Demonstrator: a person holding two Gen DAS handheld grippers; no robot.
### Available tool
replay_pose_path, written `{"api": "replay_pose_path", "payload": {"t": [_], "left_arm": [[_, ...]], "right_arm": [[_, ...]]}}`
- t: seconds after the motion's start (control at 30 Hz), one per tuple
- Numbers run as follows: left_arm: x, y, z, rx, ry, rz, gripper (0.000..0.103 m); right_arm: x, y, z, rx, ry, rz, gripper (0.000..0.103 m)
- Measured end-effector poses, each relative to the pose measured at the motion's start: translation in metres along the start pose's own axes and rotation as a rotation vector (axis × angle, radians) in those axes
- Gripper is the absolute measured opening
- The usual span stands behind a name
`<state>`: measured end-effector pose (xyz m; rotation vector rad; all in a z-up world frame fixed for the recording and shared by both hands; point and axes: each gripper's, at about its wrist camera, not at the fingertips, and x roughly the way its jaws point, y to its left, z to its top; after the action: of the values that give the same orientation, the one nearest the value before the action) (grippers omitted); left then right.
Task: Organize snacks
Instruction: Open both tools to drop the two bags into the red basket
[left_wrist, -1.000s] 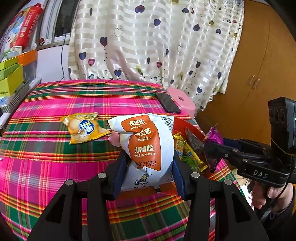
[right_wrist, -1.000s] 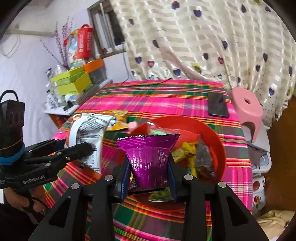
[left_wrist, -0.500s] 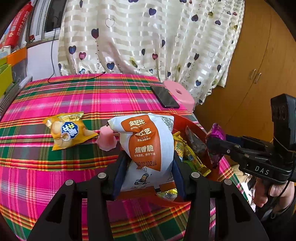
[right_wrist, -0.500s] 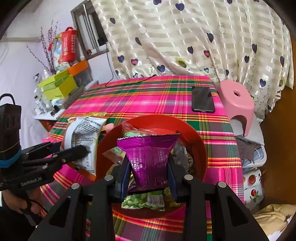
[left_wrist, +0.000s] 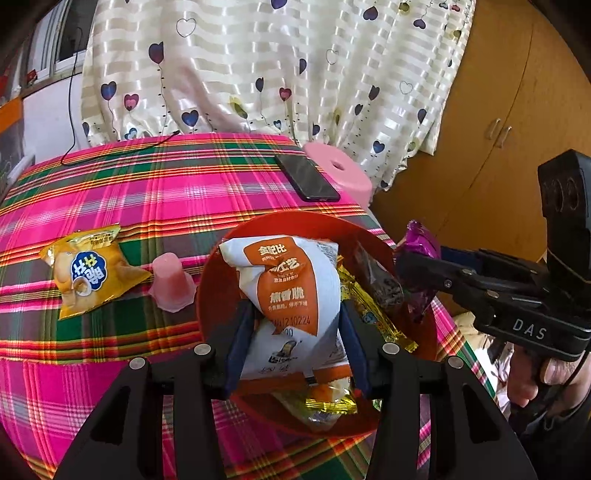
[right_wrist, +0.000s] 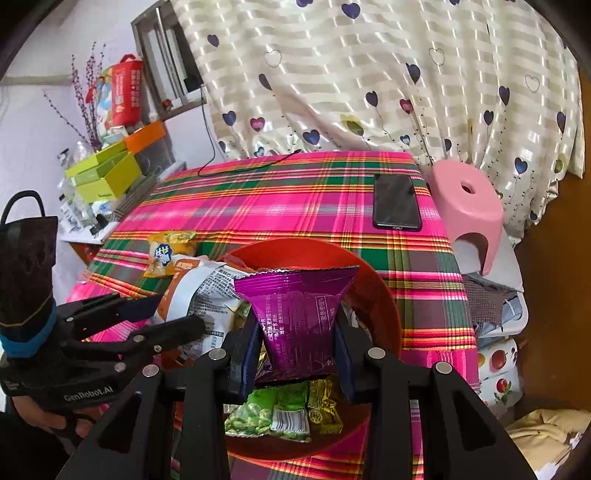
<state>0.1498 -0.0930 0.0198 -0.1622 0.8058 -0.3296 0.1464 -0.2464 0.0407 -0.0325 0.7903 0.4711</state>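
Red plastic bowl sits on the plaid tablecloth near the table's front edge, already holding several snack packets, among them a green pea packet and yellow wrappers. The left gripper holds the white-and-orange snack bag upright over the bowl's interior; its jaws have just been opening a little, yet the blue pads still flank the bag's lower half, and whether they still press on it cannot be told with certainty — the bag remains standing between them. The right gripper pinches the purple snack packet by its narrow lower part, the flared top edge above the bowl's middle; the packet is clear of the contents below. Left on the cloth, outside the bowl: a yellow chip packet and, just beside the bowl's rim, a pink jelly cup. A black phone lies at the table's far corner, a pink stool beyond it.
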Motion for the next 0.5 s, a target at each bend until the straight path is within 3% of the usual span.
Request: {"api": "replay_pose_path", "payload": {"t": [0.2,0.5], "left_arm": [[-0.008,0.009,0.002,-0.022,-0.058,-0.005,0.06],[-0.021,0.032,0.003,-0.087,-0.117,0.015,0.06]], "right_arm": [[0.008,0.0,0.008,-0.005,-0.002,-0.002,0.033],[0.03,0.001,0.022,-0.026,0.011,-0.005,0.033]]}}
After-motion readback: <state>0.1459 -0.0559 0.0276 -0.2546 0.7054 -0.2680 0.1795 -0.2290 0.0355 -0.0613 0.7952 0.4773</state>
